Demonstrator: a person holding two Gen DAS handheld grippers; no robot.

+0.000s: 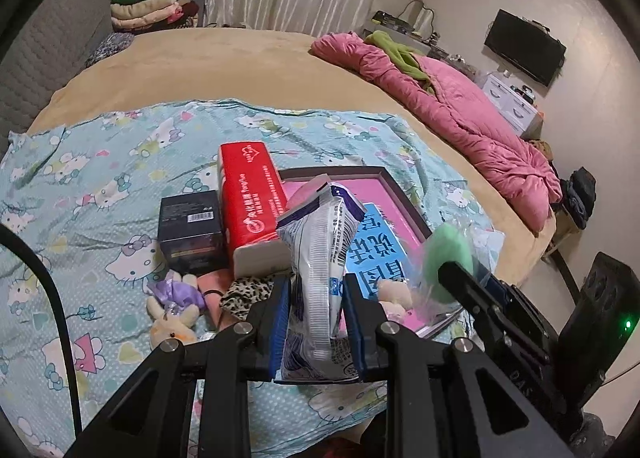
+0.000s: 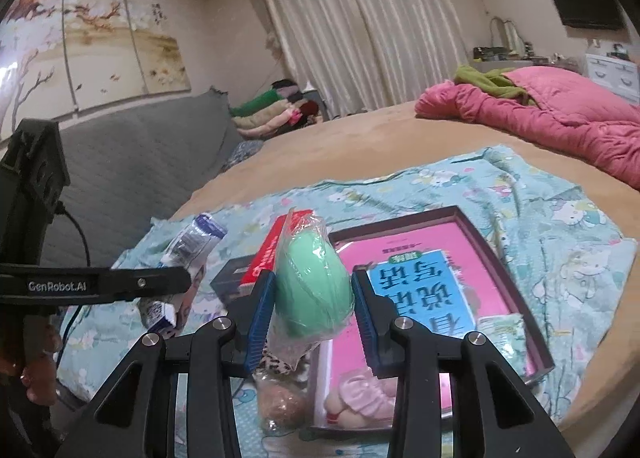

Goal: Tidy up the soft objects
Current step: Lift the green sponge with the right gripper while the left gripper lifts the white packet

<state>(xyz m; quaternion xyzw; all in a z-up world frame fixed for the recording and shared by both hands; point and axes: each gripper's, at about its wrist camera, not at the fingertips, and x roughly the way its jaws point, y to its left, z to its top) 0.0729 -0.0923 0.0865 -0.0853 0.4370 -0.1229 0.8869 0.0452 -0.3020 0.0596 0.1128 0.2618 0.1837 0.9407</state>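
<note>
Both grippers held soft packs above the cartoon-print sheet (image 1: 100,162)

The left gripper (image 1: 316,298) pinched a crinkled white-and-purple plastic packet (image 1: 320,242) (barcode showing), its pads pressed into it; the right gripper (image 2: 314,306) squeezed a mint-green sponge puff in clear wrap (image 2: 314,290), above the pink-lined box (image 2: 496,258) and red tissue pack (image 1: 252,194)

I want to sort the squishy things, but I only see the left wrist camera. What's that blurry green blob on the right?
Observer: The right wrist view shows it sharp. It is a green ball in a clear bag, pinched between the right gripper's blue pads.
Operator: Is anything hiding under it?
Observer: Yes. A brown fuzzy ball in clear wrap lies below it on the cartoon sheet.
</note>
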